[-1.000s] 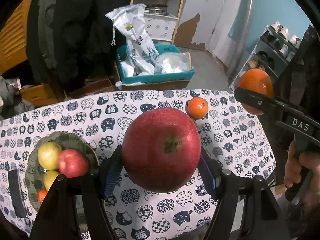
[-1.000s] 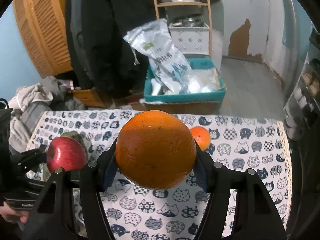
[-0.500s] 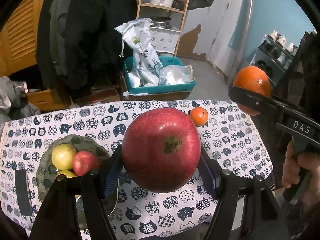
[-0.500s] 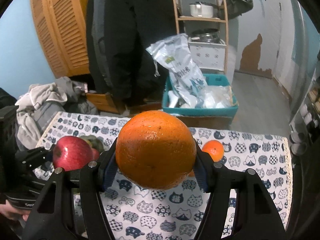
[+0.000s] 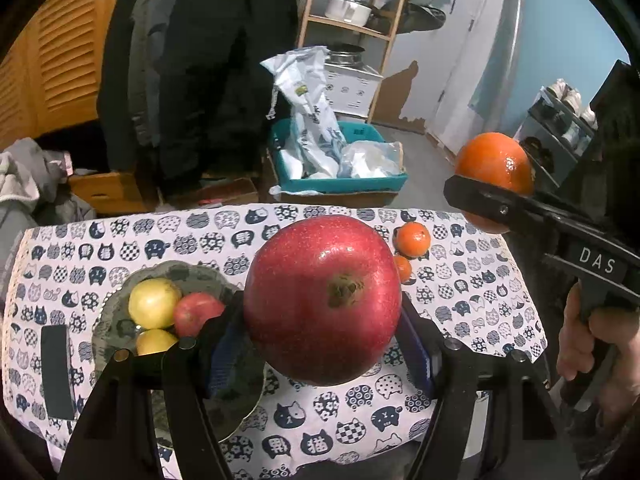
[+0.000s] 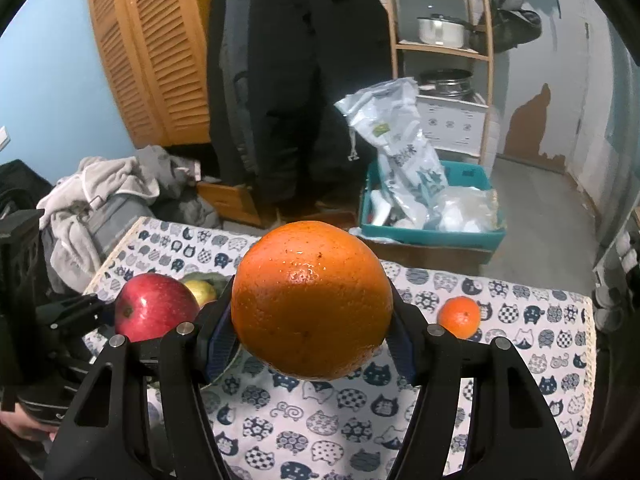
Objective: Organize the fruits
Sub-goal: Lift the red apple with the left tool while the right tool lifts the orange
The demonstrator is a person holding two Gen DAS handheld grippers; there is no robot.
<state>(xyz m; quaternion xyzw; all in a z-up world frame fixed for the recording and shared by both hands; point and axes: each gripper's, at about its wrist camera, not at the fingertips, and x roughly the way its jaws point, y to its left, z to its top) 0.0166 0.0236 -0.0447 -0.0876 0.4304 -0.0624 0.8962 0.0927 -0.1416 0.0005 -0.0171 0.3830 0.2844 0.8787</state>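
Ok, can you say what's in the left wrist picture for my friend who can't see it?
The left tongs hold a big red apple above a cat-print tablecloth. Below to the left, a plate carries yellow and red fruit, and the right tongs grip an orange at the right edge.

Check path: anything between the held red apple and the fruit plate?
Nothing visible. The left gripper holds the red apple above the cloth, beside the plate. The plate already carries fruit, so free room is limited.
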